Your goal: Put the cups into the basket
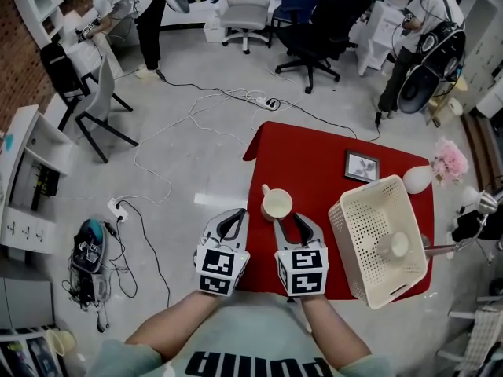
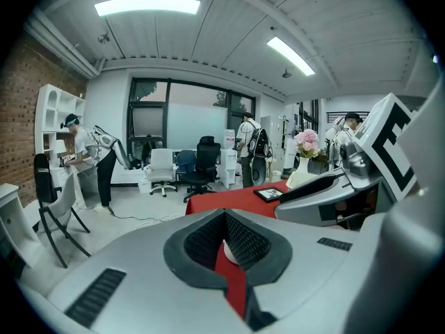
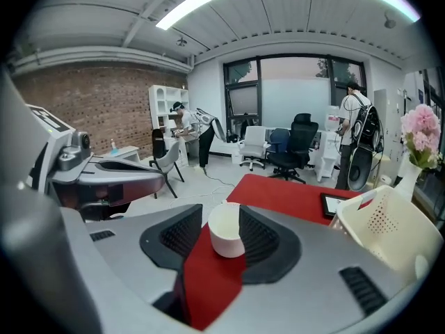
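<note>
1. Cup [image 1: 277, 204], white and upright, stands on the red table [image 1: 306, 151]. It is close to the left edge and nearer the front-left corner than the back one.
2. The right gripper [image 1: 289, 225] sits just on the near side of that cup with its jaws apart. In the right gripper view the cup [image 3: 227, 229] stands at the mouth of the gap between the tips, and no pad is seen pressing on it.
3. The left gripper [image 1: 234, 220] hangs beside the right one, just off the table's left edge and over the floor [image 1: 181, 171]. Its jaws are together with nothing between them.
4. The basket [image 1: 365, 210], cream and perforated, stands at the front-right corner, well apart from the cup on the table. A second cup [image 1: 393, 246] lies inside it.
5. A small frame [image 1: 361, 166] lies flat just behind the basket, toward the back edge. A white vase [image 1: 418, 179] with pink flowers [image 1: 449, 161] is at the right edge.
6. Beyond the table, cables [image 1: 196, 100] trail over the floor, office chairs [image 1: 314, 22] stand by the far wall, and people stand at both far sides of the room.
</note>
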`<state>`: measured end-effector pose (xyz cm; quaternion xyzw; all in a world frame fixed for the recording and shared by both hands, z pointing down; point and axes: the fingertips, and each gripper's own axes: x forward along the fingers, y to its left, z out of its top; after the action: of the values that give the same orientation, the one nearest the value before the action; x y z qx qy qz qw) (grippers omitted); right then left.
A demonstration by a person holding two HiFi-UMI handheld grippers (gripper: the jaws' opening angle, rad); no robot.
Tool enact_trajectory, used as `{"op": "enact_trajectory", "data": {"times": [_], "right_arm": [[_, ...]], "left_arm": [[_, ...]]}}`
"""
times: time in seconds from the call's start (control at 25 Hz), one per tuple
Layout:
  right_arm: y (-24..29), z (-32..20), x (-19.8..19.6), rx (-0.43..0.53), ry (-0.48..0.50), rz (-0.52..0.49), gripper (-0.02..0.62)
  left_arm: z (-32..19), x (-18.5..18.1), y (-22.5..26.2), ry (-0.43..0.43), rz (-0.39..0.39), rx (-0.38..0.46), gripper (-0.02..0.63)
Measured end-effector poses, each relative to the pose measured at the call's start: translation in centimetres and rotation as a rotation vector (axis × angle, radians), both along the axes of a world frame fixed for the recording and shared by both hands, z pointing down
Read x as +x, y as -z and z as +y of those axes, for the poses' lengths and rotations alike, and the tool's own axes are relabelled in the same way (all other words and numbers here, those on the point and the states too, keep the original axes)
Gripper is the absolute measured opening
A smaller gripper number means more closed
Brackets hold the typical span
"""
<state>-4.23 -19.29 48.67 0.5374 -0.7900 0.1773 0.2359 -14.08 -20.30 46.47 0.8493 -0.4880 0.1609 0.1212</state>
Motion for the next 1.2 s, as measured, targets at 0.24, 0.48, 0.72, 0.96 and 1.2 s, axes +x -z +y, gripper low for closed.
{"op": "enact_trajectory", "data": {"times": [0.24,0.48,0.72,0.96,1.2], "right_arm": [[-1.8,-1.6,-0.2,-0.044,0.022,-0.010,0.265],[-4.1,-3.2,-0.5,-0.103,0.049,-0.011,0.345],[-6.5,-4.8,-0.5,-0.144,0.052,0.009,0.374],[-7.7,-5.8,-0.7,-0.179,0.052,0.009,0.383],[-8.5,-6.2,-1.1,-0.202,0.067,0.008,0.391]], "left_arm": [[-1.8,0.5,-1.0,-0.007,-0.007,-0.019,0.005],[-3.6,0.8,-2.3,-0.009,-0.019,-0.046,0.005],[-5.3,0.9,-4.3,-0.005,-0.033,-0.079,0.005],[-6.6,0.6,-5.6,0.001,-0.040,-0.108,0.005],[-7.7,0.8,-6.3,-0.005,-0.037,-0.125,0.005]]}}
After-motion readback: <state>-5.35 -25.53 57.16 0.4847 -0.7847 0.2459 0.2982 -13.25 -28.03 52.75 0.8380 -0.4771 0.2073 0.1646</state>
